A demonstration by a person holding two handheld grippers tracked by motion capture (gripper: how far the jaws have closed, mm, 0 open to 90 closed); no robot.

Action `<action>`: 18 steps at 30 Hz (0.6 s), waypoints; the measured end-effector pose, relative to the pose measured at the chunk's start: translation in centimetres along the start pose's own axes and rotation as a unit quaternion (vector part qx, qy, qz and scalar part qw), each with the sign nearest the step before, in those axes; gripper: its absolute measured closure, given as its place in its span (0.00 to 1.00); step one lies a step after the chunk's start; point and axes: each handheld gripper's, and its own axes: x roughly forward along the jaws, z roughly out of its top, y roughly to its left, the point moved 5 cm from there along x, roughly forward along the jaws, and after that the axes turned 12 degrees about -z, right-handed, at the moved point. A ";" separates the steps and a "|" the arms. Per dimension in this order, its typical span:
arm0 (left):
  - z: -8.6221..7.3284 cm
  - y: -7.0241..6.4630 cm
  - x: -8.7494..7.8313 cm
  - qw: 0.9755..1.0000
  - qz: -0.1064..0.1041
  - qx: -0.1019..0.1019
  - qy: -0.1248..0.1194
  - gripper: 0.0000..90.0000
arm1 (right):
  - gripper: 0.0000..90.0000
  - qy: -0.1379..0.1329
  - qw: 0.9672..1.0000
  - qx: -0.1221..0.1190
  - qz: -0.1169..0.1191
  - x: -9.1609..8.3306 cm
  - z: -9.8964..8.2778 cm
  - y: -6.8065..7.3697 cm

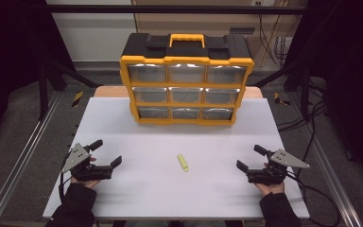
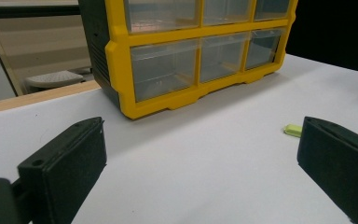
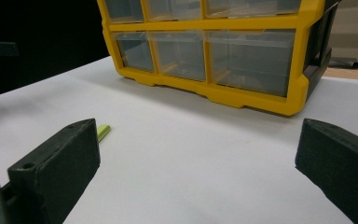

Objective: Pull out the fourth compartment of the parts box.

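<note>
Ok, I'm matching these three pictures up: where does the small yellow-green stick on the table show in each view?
High view: the yellow-green stick lies on the white table, just right of centre, in front of the drawer cabinet.
Left gripper view: the stick peeks out at mid-right, by the right jaw.
Right gripper view: it peeks out at mid-left, by the left jaw.
Shared landmark: the cabinet.

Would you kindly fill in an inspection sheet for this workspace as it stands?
Surface: white table top, bare apart from two things.
Job's things: small yellow-green stick lying flat at centre; yellow drawer cabinet upright at the far edge, nine clear drawers shut.
Clutter: nothing seen.
Grippers: left gripper and right gripper both open, empty, resting at the near corners.
Cables: one trails from each gripper; loose cables on the floor at right.
Surroundings: dark frame posts, grey floor.
</note>
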 end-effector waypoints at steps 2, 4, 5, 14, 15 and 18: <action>0.0 0.0 0.0 1.000 -0.002 0.000 0.000 0.02 | 0.00 0.000 1.000 -0.001 0.000 0.0 0.0 0.0; 0.0 -0.1 0.1 1.000 -0.004 0.001 0.001 0.02 | 0.00 0.002 1.000 -0.001 -0.002 0.0 0.0 0.0; 0.0 -0.1 0.1 1.000 -0.005 0.001 0.002 0.02 | 0.00 0.000 1.000 0.000 -0.001 0.0 0.0 0.0; -0.1 0.0 0.5 1.000 -0.013 -0.004 0.010 0.03 | 0.00 0.004 1.000 -0.001 0.002 0.1 -0.1 0.0; 0.0 -0.1 0.5 1.000 -0.013 -0.004 0.009 0.03 | 0.00 0.005 1.000 -0.001 0.001 0.1 -0.1 0.0; 0.2 -0.1 0.6 1.000 -0.014 0.001 0.004 0.04 | 0.00 0.005 1.000 -0.002 0.003 0.1 -0.1 0.0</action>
